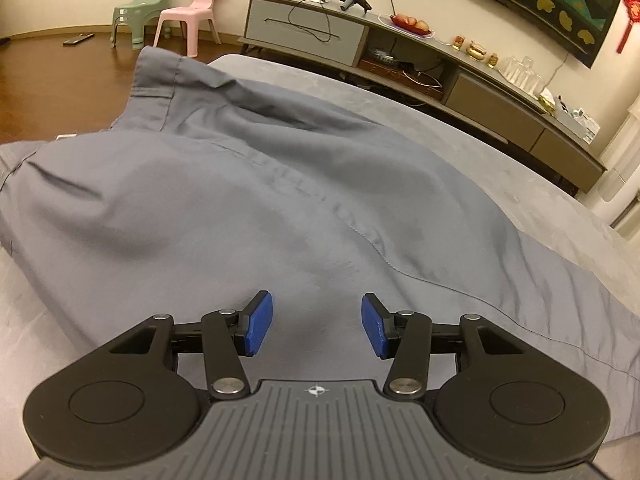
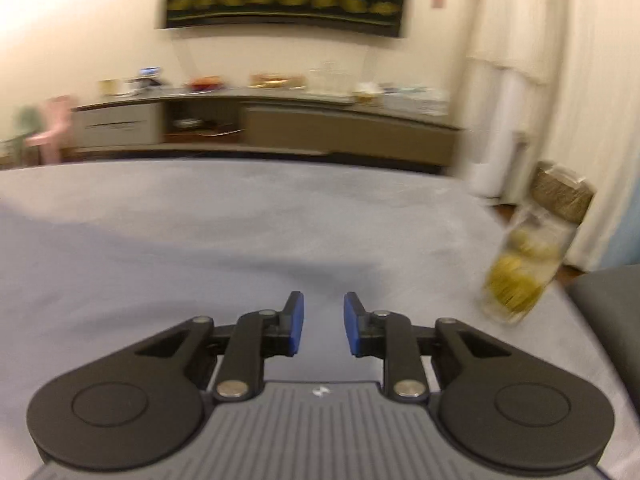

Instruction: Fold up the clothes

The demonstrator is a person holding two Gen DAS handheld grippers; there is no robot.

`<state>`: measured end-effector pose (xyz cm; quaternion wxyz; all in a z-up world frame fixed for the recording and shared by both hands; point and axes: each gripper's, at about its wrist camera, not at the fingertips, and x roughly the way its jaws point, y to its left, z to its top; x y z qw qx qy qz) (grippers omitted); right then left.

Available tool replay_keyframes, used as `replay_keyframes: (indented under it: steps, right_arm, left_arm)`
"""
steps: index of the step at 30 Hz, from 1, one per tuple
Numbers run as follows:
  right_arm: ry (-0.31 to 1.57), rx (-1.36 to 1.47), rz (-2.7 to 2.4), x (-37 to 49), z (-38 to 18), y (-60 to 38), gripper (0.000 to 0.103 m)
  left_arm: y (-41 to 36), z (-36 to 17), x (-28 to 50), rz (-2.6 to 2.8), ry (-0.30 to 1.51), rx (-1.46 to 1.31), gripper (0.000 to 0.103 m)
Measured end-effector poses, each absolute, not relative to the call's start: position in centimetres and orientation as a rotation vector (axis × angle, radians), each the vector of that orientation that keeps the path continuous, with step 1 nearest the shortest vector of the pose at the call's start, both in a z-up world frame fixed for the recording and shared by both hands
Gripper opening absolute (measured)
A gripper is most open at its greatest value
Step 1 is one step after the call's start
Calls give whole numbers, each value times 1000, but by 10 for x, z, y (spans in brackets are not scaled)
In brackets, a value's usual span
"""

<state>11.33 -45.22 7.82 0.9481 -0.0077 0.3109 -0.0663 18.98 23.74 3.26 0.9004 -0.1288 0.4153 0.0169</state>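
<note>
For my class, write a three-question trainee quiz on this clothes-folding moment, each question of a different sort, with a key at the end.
1. True or false: the left gripper has its jaws clamped on the grey garment.
2. Multiple choice: which chair stands nearer the sideboard in the left wrist view? A) the pink chair B) the green chair C) neither is in view
3. Fill in: in the right wrist view, to the right of the right gripper, a clear ____ with yellow contents stands on the grey surface.

Key: 1 false, the jaws stand open above the cloth; 2 A; 3 jar.
</note>
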Motion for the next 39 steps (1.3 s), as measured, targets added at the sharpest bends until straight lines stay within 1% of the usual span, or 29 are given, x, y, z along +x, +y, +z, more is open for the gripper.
replay_keyframes:
  steps: [2,5,7,10,11,14,17,18,21,22,23,24,25,26,27,28,29,30,31,32,33,35,36,37,38,39]
  right_arm:
    - [700,-63,-48,92,66,-430,21]
    - [786,-178,-77,89,34,-427,20]
    - [729,-255,-157,94,24,-444,20]
    - [750,-273,-231,114,22,-472,19]
    - [765,-259,-232,120,24,-480,19]
    - [794,-375,-285,130,16,-485,17]
    - [828,-429,-357,145,17,-493,5]
    - [829,-439,-385,149,21,-491,4]
    - [833,-468,-469,159,33,-486,4]
    - [834,-477,-497,162,37,-484,9]
    - [835,-487,-525,166,41,-482,17]
    - [831,-492,-547,169,46,-479,19]
    - [784,-452,-504,165,61,-458,20]
    - [739,-417,-458,161,76,-436,26]
    - [713,-432,-367,158,83,-402,30]
    - [686,-446,-276,156,91,-368,36]
    - [658,-459,-186,153,98,-334,37]
    - [629,-472,-95,150,105,-299,40]
    - [600,-483,-4,148,112,-265,46]
    - [574,-489,99,144,116,-229,48]
    - [547,-494,201,140,120,-193,49]
    - [495,-486,404,131,127,-124,52]
    - [478,-472,514,127,130,-92,55]
    - [476,-458,604,120,132,-66,60]
    - [490,-455,673,122,127,-41,63]
    - [503,-452,742,123,122,-17,65]
  left_arm:
    - [238,31,192,39,860,-282,52]
    - [226,29,193,20,855,-296,52]
    - [219,30,189,-4,848,-311,52]
    - [222,35,176,0,806,-331,52]
    - [229,36,170,24,786,-340,52]
    - [257,37,151,130,739,-417,53]
    - [296,40,119,222,663,-537,53]
    - [309,41,109,250,635,-570,53]
    - [344,41,91,294,594,-663,53]
    - [354,39,89,294,593,-694,53]
    - [360,36,90,282,595,-725,53]
    - [364,32,94,263,599,-758,53]
    - [368,27,97,243,603,-791,53]
    - [369,22,105,216,615,-817,55]
    - [368,16,115,185,639,-826,60]
    - [367,10,125,178,664,-826,60]
    - [367,5,134,190,692,-826,60]
    - [367,1,142,190,704,-823,56]
    - [367,0,147,176,696,-815,45]
    - [368,3,146,151,660,-804,10]
    - [370,12,138,112,589,-787,5]
    - [375,22,123,65,482,-759,5]
    - [382,14,118,95,492,-759,5]
    - [388,2,116,127,525,-773,5]
    - [394,-13,117,163,585,-804,4]
    - [398,-22,117,176,611,-823,4]
